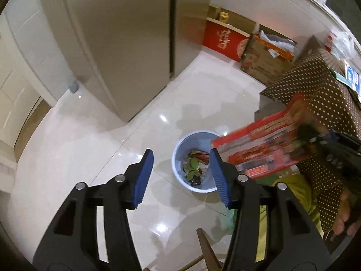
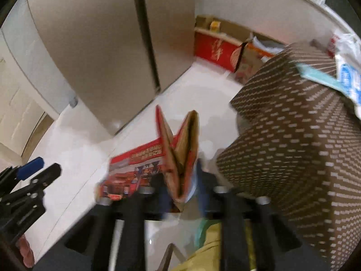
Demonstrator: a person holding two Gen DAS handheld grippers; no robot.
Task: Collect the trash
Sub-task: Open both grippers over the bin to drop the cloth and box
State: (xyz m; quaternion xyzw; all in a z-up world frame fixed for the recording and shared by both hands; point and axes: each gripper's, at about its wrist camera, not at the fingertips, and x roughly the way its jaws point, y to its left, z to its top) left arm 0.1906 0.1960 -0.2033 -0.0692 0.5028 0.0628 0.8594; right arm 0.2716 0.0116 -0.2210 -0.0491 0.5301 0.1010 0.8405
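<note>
A light blue bin [image 1: 194, 133] stands on the white tiled floor and holds leaves, wrappers and other scraps. My left gripper [image 1: 180, 153] hovers above it, open, with nothing between its blue pads [image 1: 144, 176]. A flattened red printed carton [image 1: 266, 144] hangs blurred over the bin's right rim. In the right wrist view the same carton [image 2: 180, 149], folded into a V, sits between the spread fingers of my right gripper [image 2: 180, 180]; the pads look clear of it, though the picture is smeared. The left gripper [image 2: 33, 169] shows at the left edge there.
A tall beige cabinet [image 1: 117, 45] rises behind the bin. A red box [image 1: 223, 40] and cardboard boxes [image 1: 264, 56] line the far wall. Brown dotted cloth [image 2: 293, 135] with packets on top fills the right side. A hand [image 1: 345, 221] shows at the lower right.
</note>
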